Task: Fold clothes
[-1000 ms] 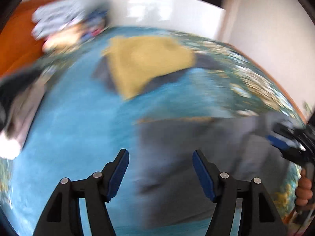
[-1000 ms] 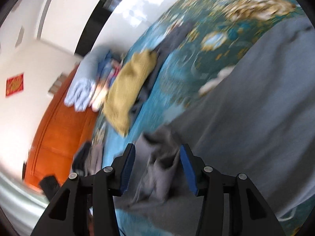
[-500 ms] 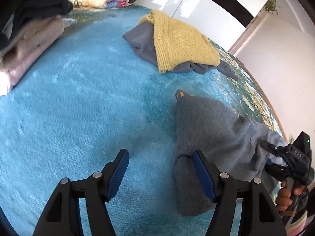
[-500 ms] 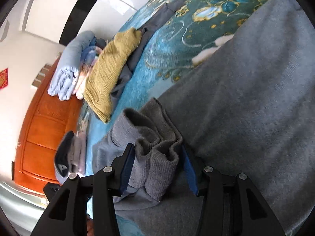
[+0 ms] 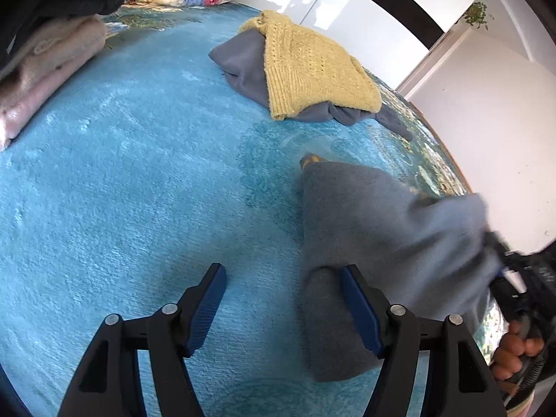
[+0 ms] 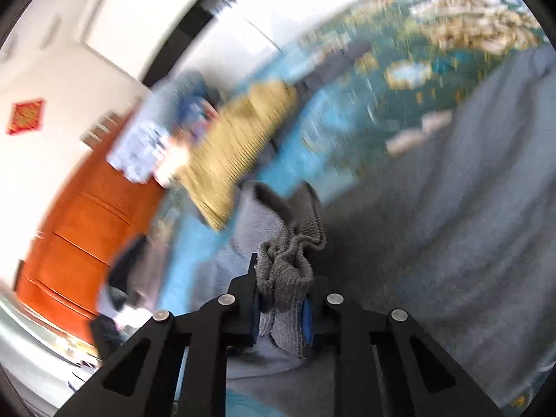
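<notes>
Left view: left tongs opening wide over blue blanket, nothing gripped, right pad against edge of grey sweater lying flat at right; yellow knit on grey garment beyond; right tongs at far right. Right view, blurred: right tongs closing, pinching bunched cuff of grey sweater, raised off blanket

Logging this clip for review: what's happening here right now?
A person with a gripper in each hand is folding a grey sweater on a blue blanket. The right gripper is closing on a bunched knit edge of it. The left gripper is open over the blanket, one finger at the sweater's near edge. A yellow knit lies further back on another grey garment.
</notes>
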Tool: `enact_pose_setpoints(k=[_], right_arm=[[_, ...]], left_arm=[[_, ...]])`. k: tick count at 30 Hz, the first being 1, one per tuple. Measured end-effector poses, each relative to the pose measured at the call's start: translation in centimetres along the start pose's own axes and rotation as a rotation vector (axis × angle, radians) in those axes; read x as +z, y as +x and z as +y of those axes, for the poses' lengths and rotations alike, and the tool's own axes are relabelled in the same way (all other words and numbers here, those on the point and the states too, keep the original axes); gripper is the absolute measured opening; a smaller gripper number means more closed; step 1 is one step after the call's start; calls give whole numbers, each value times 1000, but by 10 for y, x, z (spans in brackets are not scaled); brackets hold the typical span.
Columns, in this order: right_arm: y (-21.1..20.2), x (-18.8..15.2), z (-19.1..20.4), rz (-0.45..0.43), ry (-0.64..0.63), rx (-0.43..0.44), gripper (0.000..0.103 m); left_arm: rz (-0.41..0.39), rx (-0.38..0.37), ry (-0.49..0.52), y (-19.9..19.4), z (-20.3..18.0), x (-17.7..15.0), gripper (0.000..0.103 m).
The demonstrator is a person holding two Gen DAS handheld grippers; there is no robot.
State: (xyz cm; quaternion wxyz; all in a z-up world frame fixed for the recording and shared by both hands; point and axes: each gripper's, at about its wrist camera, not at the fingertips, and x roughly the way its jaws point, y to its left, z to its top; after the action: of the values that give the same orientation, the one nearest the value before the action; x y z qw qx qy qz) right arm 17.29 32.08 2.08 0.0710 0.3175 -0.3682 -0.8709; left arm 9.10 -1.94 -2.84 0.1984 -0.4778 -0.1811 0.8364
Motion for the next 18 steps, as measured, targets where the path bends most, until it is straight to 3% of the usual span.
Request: enact_pose_setpoints(k=[3,4,8,10,15,18], right_arm=[[-39,12,3,-123,-33,2,19],[-45,16,-2,-129,-38,-16,19],[-16,14,-55,31,132,-128,19],[-8,8,-73,84,214,-136,19],[-14,10,-65,79,170,-142,19],[-10,8,-67,94,174,-161,19]], left_arm=[[22,-82,-53,4,2,4,77],[32,-106,-74,6,3,6,77],[43,-165,-127,16,-3,10,77],[51,-183,-130,23,-9,12,79],[35,-184,-105,34,-26,20,80],[56,-229,-111,39,-33,23,80]])
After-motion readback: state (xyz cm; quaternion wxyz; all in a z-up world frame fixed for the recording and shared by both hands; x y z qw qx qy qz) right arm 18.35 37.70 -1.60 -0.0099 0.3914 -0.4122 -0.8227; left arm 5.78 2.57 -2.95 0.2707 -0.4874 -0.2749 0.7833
